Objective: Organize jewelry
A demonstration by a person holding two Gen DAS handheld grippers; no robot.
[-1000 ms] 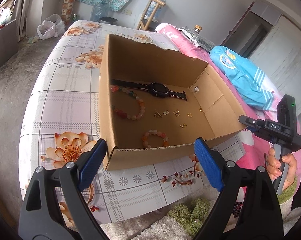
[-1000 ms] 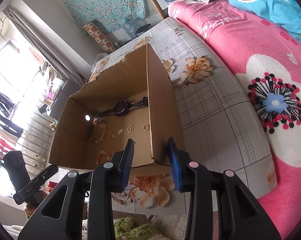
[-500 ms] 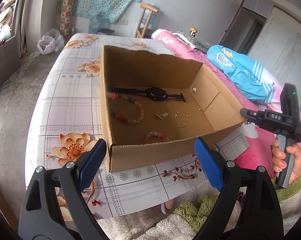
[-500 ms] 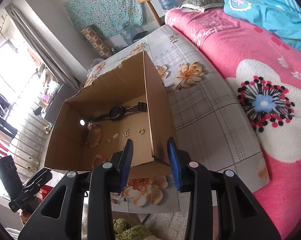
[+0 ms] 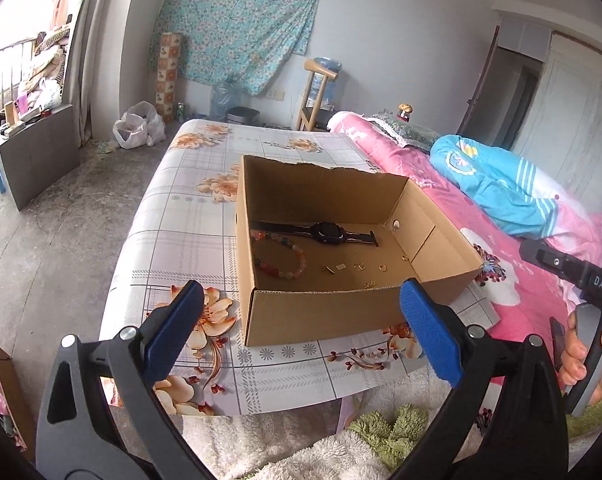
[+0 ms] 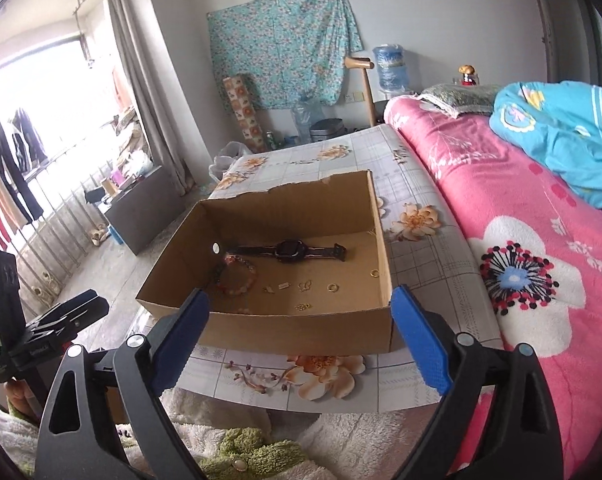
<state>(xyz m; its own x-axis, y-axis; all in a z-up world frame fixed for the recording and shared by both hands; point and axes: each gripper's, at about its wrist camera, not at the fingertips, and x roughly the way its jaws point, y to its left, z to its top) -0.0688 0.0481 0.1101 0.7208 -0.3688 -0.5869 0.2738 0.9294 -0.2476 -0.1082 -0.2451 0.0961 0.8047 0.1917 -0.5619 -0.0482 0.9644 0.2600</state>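
Observation:
An open cardboard box point(image 5: 321, 316) point(image 6: 301, 332) stands on the floral-clothed table. Inside lie a black watch point(image 5: 327, 233) point(image 6: 291, 251), a beaded bracelet point(image 5: 287, 258) point(image 6: 241, 280) and several small gold rings and earrings point(image 5: 382, 267) point(image 6: 333, 288). My left gripper point(image 5: 301, 324) is open and empty, held back from the box's near wall. My right gripper point(image 6: 299, 338) is open and empty, also in front of the box. The right gripper's body shows at the left view's right edge point(image 5: 581, 276); the left one's at the right view's left edge point(image 6: 33, 340).
The floral table point(image 5: 181, 216) point(image 6: 433, 272) has a pink bed point(image 6: 541, 240) with a blue jacket point(image 5: 501, 184) along its right side. A fluffy white and green rug point(image 5: 341, 440) lies below the near table edge. A grey cabinet point(image 5: 33, 152) stands on the left.
Both grippers have pulled back and up from the box. My right gripper, nearly shut around the box's right wall before, has opened wide and swung to face the box's front.

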